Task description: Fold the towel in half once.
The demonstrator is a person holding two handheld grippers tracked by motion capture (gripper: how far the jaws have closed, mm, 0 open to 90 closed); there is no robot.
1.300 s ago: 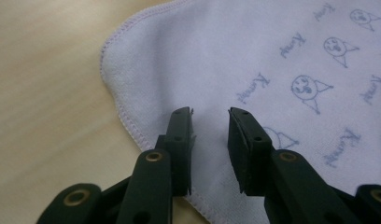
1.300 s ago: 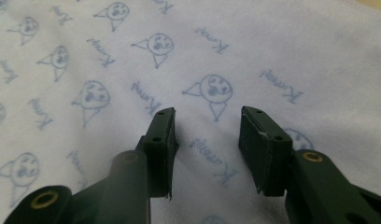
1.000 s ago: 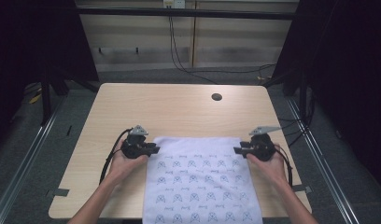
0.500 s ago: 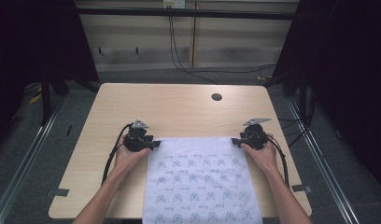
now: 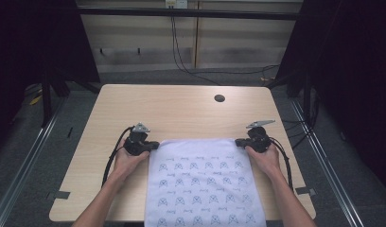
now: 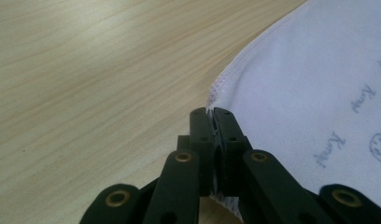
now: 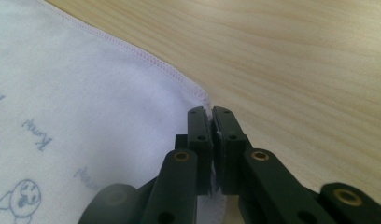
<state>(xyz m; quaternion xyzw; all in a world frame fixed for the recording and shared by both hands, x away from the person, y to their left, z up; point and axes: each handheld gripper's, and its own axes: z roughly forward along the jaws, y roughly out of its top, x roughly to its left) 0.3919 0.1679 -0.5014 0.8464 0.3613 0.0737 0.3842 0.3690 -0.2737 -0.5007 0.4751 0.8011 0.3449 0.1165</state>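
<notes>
A white cloth [image 5: 200,184] printed with small blue figures lies flat on the wooden table [image 5: 181,113], hanging over the near edge. My left gripper [image 5: 153,145] is at the cloth's far left corner; its jaws have just closed and pinch the cloth's [image 6: 319,93] hemmed corner, as the left gripper [image 6: 211,116] view shows. At the far right corner, my right gripper [image 5: 238,142] has also just closed. In the right gripper [image 7: 211,114] view, the corner of the cloth [image 7: 86,93] sits between its pads.
A round cable hole [image 5: 219,98] sits in the table's far right part. Bare wood stretches beyond the cloth. Dark frame posts [image 5: 47,94] and floor cables [image 5: 181,52] surround the table. Cables trail from both grippers along the person's forearms [image 5: 110,189].
Both grippers moved inward to the cloth's far corners and their jaws closed on them. The right hand came forward and down onto its corner.
</notes>
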